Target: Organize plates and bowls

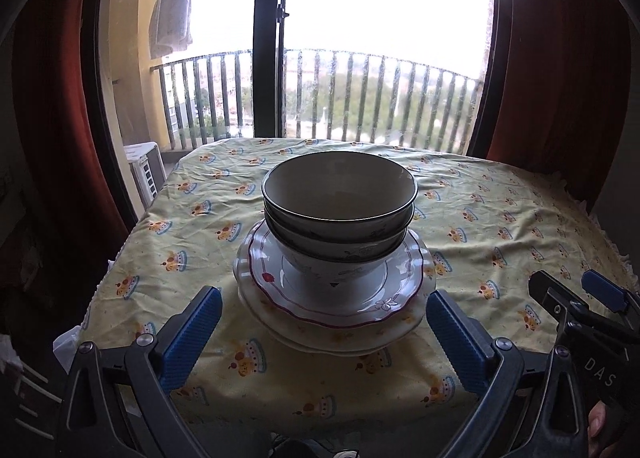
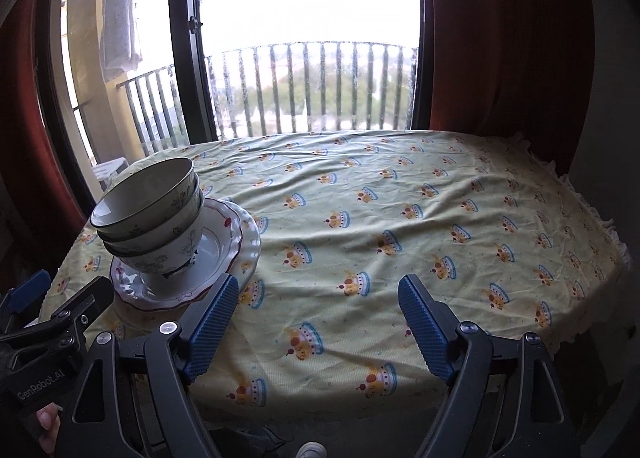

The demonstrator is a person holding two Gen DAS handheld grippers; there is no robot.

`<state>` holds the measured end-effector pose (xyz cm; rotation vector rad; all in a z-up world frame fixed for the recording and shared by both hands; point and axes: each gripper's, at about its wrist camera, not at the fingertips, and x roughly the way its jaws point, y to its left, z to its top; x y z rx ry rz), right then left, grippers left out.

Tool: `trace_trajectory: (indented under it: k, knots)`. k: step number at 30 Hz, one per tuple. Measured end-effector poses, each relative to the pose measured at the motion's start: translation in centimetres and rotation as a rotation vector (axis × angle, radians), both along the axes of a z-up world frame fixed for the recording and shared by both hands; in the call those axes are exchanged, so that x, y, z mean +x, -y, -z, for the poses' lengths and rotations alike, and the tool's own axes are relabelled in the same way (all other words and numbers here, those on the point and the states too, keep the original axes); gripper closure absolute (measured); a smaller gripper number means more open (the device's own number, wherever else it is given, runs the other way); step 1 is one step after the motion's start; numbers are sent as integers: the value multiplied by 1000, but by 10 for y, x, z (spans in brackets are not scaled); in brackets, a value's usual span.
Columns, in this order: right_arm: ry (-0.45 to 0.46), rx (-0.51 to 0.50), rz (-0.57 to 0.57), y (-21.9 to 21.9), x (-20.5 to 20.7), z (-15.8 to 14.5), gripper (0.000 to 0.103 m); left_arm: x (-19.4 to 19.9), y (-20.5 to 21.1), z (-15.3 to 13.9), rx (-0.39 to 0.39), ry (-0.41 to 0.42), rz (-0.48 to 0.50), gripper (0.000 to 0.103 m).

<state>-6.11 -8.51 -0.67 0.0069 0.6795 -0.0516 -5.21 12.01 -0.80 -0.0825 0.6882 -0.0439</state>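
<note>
Blue fingers (image 1: 188, 338), yellow tablecloth (image 2: 400, 218), balcony window (image 1: 360, 38)

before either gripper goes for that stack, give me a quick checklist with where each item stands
1. Left gripper open with nothing between its pads: ok.
2. Right gripper open and holding nothing: ok.
3. Stack of bowls sitting upright and nested on the top plate: ok.
4. Left gripper lined up with the stack: ok, the plates sit straight ahead between its fingers.
5. Right gripper lined up with the stack: not ok, the stack is off to its left, only tablecloth ahead.
6. How many plates lie under the top one: cannot tell, only stacked rims show.
</note>
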Motion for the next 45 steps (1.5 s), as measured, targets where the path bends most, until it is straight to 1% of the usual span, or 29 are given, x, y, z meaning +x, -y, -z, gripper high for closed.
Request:
trace_trajectory:
  k: [5,8,12,17,25,32,40,43,45]
  knots:
    - [-4,2,-22,-2,1,1,16,-3,5,-2,14,14,7,0]
    - [-2,8,-25,-2,1,1,16,-3,4,-1,23,14,-12,0]
    - [-6,13,-36,-3,3,1,16,-3,2,-2,15,13,-24,0]
    - [2,11,-51,-5,3,0,16,-2,4,-2,12,17,-11,0]
    - [2,16,-37,-2,6,0,16,-1,8,-3,20,22,-1,0]
    - [0,15,-34,1,6,0,15,2,9,0,11,1,-5,0]
    - [0,14,-33,3,6,1,15,3,10,-1,10,0,1,0]
    - [-1,7,-34,3,5,0,15,4,11,1,-6,-14,10,0]
    - [-7,-2,-30,4,3,-1,15,2,13,0,0,-22,8,0]
